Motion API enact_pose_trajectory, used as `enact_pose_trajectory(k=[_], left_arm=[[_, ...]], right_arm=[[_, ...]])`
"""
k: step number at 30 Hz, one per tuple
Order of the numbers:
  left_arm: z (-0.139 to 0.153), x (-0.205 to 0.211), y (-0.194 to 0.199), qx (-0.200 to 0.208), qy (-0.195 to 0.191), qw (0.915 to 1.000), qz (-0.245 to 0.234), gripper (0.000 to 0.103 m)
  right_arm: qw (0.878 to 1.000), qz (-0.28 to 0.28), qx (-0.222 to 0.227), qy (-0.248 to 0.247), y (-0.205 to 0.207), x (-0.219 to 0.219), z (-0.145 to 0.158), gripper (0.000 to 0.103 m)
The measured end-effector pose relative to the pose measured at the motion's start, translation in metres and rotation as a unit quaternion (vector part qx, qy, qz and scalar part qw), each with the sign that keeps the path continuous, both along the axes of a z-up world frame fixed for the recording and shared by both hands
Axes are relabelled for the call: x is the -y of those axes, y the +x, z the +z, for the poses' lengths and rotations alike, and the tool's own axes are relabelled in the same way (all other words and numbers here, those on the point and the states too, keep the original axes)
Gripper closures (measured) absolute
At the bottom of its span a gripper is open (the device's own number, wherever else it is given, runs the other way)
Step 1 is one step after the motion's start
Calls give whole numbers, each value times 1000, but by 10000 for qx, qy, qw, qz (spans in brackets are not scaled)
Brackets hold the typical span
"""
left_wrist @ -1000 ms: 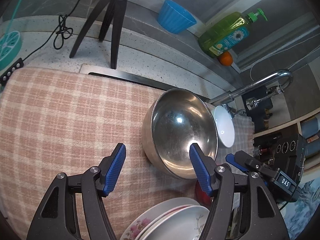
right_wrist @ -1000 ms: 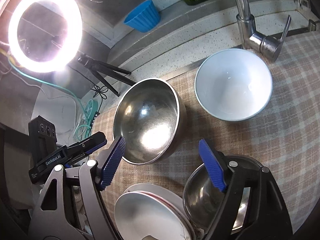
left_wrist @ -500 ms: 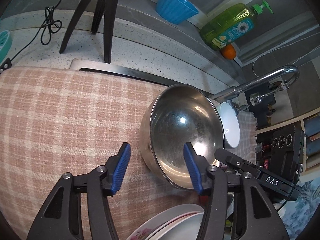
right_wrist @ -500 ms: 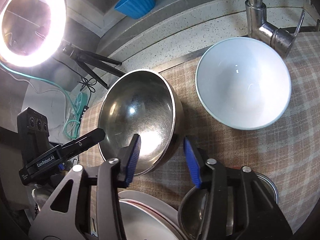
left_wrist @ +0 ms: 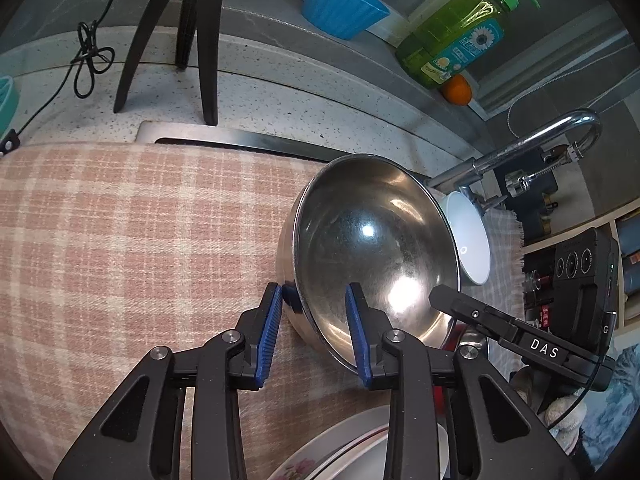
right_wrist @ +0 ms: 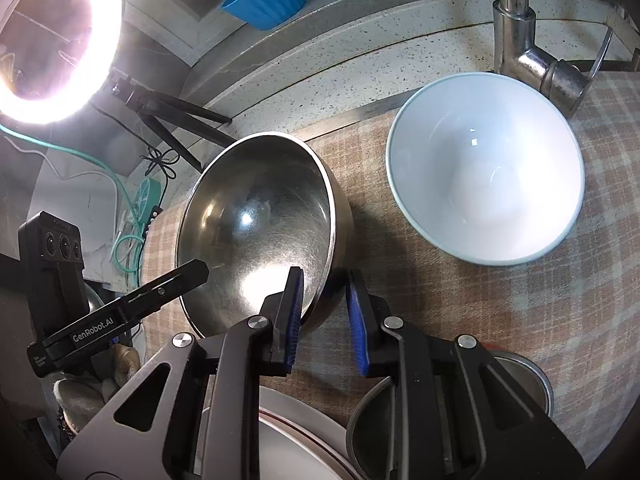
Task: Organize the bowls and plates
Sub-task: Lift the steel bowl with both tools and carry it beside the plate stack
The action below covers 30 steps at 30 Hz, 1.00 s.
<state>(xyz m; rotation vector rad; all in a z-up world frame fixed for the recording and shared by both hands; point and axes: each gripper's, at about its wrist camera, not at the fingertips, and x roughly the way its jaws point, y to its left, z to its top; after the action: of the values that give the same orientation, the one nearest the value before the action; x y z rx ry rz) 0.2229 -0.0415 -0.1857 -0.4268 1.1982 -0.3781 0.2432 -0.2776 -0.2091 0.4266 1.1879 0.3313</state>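
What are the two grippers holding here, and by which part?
Both straddle the large stainless-steel bowl's rim: left gripper at its near-left edge, right gripper at its near-right. Full clamping cannot be told.

"DAS" is printed in white on the right gripper [left_wrist: 536, 344] at lower right; "GenRobot.AI" on the left gripper [right_wrist: 100, 326] at lower left; soap bottle [left_wrist: 460, 40] label unreadable

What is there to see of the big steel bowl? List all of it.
The steel bowl is large, round and deep, polished metal with a scuffed, reflective, empty interior. It sits open side up on the plaid cloth, left of the white bowl, apart from it. Both tools straddle its near rim, one finger inside and one outside: the left hand-held gripper and the right hand-held gripper. Whether the pads press the wall is unclear.
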Motion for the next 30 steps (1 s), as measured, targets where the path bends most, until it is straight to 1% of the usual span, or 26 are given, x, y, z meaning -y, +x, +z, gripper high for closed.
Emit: enact_pose_trajectory(k=[13, 21, 30], left_arm=[[10, -10, -22, 128, 30, 9999, 100, 74], [16, -22, -45, 189, -31, 9996, 227, 74], [27, -40, -74, 334, 27, 9984, 453, 74]], right_arm=[[9996, 231, 110, -87, -21, -15, 9, 80], [9990, 367, 228, -122, -44, -28, 19, 80], [9980, 521, 341, -59, -68, -49, 27, 80]])
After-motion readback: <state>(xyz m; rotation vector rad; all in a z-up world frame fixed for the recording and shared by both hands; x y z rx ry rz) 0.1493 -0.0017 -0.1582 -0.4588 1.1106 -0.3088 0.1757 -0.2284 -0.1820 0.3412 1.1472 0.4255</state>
